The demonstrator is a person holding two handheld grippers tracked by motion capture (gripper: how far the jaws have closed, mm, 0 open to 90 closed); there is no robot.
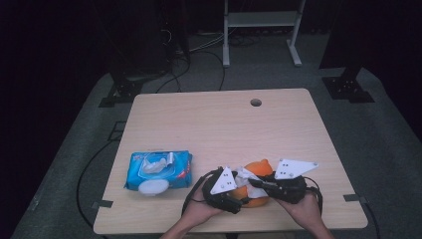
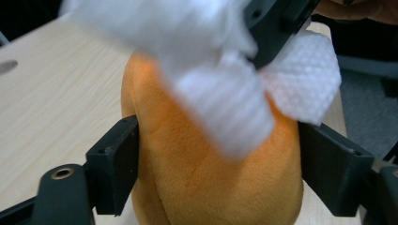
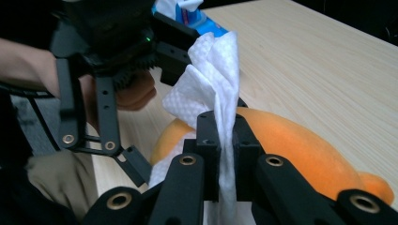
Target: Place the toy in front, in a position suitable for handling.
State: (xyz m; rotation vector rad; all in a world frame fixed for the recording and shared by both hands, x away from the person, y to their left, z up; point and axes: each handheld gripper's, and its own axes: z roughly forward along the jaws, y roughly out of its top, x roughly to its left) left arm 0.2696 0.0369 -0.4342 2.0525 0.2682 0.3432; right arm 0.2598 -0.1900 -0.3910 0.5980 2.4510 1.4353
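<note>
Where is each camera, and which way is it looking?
High view: above the person's side, looking forward and down on the table; forearms, both hands, the wipes pack.
Left gripper view: rides the left gripper, whose jaws clamp the orange plush toy.
Right gripper view: rides the right gripper, pinching the white wipe.
Shared: both gripper views show toy and wipe.

You're working in a lab or recording studio, not a home. Your wooden table [image 1: 219, 124] with its cable hole [image 1: 256, 102] stands on grey carpet [image 1: 393, 144], ringed by black curtains [image 1: 45, 45]. Black stand feet [image 1: 347, 88] are bolted at the corners, cables [image 1: 199, 52] run loose across the floor, and a white metal frame [image 1: 261, 25] stands behind.
</note>
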